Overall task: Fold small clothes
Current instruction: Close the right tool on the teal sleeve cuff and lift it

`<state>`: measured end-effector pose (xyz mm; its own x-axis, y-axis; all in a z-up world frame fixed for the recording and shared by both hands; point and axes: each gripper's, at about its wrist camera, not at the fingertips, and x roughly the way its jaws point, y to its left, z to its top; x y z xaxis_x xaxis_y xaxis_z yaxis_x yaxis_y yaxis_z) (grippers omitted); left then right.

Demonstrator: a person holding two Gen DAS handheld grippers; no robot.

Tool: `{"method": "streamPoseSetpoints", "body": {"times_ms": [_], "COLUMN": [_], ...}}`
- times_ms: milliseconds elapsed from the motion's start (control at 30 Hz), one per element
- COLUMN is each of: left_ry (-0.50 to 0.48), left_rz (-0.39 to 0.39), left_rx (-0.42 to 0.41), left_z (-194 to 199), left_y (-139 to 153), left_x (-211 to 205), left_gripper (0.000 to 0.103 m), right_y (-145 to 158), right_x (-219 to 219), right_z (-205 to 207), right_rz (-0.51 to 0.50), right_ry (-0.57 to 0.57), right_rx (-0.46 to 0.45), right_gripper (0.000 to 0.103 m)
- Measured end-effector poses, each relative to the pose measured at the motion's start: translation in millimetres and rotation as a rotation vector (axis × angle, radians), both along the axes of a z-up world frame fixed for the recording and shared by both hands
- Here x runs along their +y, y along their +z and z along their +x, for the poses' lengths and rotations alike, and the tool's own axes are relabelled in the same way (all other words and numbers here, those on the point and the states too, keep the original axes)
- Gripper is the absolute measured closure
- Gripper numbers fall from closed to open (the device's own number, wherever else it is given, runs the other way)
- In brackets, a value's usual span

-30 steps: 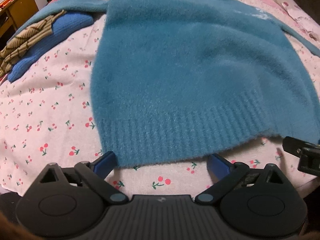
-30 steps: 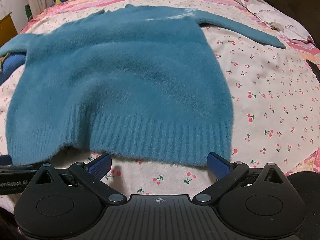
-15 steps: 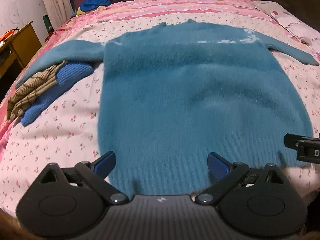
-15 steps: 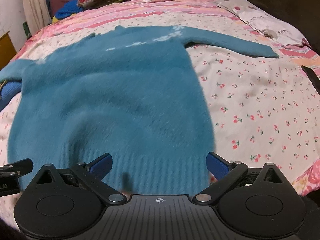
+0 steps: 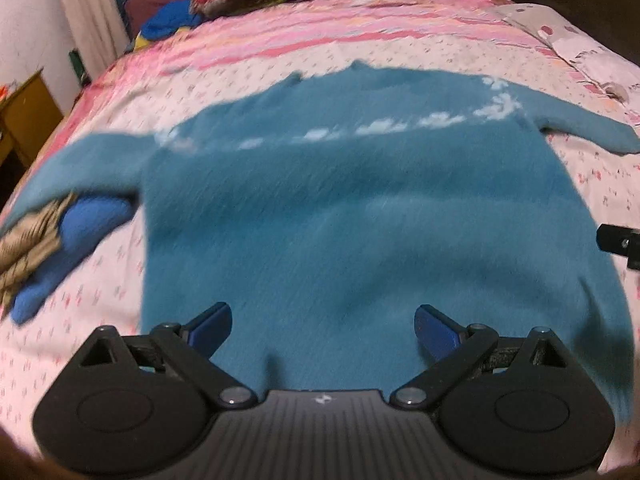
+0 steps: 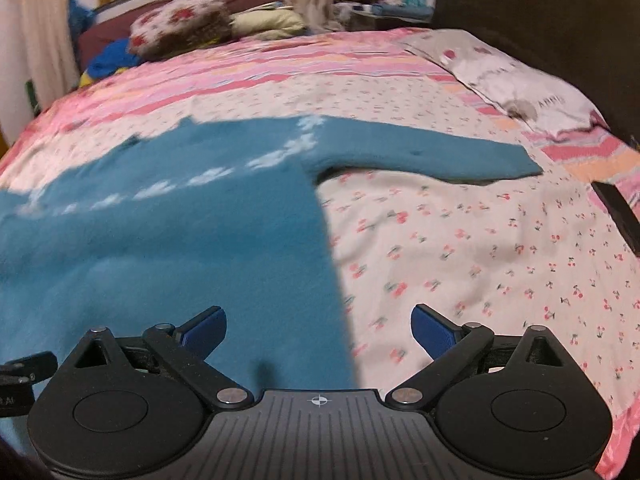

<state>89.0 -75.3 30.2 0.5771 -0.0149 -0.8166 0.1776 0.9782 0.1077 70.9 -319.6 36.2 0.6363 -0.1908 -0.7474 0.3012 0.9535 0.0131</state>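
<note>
Fuzzy teal knit sweater (image 5: 360, 220) lies flat, unfolded (folding not begun); left gripper (image 5: 322, 328) and right gripper (image 6: 318, 326) fingers spread wide, empty.

I see a bed covered by a pale sheet (image 6: 460, 240) printed with small cherries, giving way farther back to a pink striped blanket (image 6: 280, 68), and at the far end a floral cushion (image 6: 176, 24) lies just beside a yellowish pillow (image 6: 268, 22), with a crumpled blue cloth (image 6: 108, 58) near them. On the right side of the bed I make out a grey printed pillow (image 6: 516, 84) and a dark flat object (image 6: 618, 210) at the edge of the frame. On the left, a wooden cabinet (image 5: 22, 120) stands beside the bed and a pale curtain (image 5: 88, 12) hangs by the wall.
</note>
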Motion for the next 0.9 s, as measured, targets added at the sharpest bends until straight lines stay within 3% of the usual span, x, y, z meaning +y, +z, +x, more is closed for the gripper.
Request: {"method": "streamPoseSetpoints", "body": {"times_ms": [133, 233, 400, 467, 567, 733, 900], "left_ry": [-0.053, -0.098, -0.152, -0.168, -0.195, -0.220, -0.215], "left_rz": [-0.007, -0.014, -0.037, -0.043, -0.047, -0.047, -0.059], "left_rx": [-0.029, -0.057, -0.091, -0.099, -0.098, -0.078, -0.048], "left_z": [31, 55, 85, 94, 108, 119, 122], "left_y": [3, 2, 0, -1, -7, -19, -27], "left_x": [-38, -73, -123, -140, -163, -183, -185], "left_gripper": [0.000, 0.000, 0.000, 0.000, 0.000, 0.000, 0.000], "right_y": [-2, -8, -21, -29, -44, -63, -77], "right_x": [-53, -98, -180, -209, -242, -276, -299], "right_z": [22, 39, 68, 80, 96, 104, 100], "right_rz": [0.033, 0.105, 0.293, 0.376, 0.480, 0.569, 0.703], "right_ry": [-0.106, -0.183, -0.333, -0.380, -0.447, -0.540, -0.608], "right_rx": [-0.025, -0.037, -0.091, -0.115, -0.130, -0.145, -0.236], "right_gripper": [0.010, 0.020, 0.033, 0.045, 0.053, 0.055, 0.055]}}
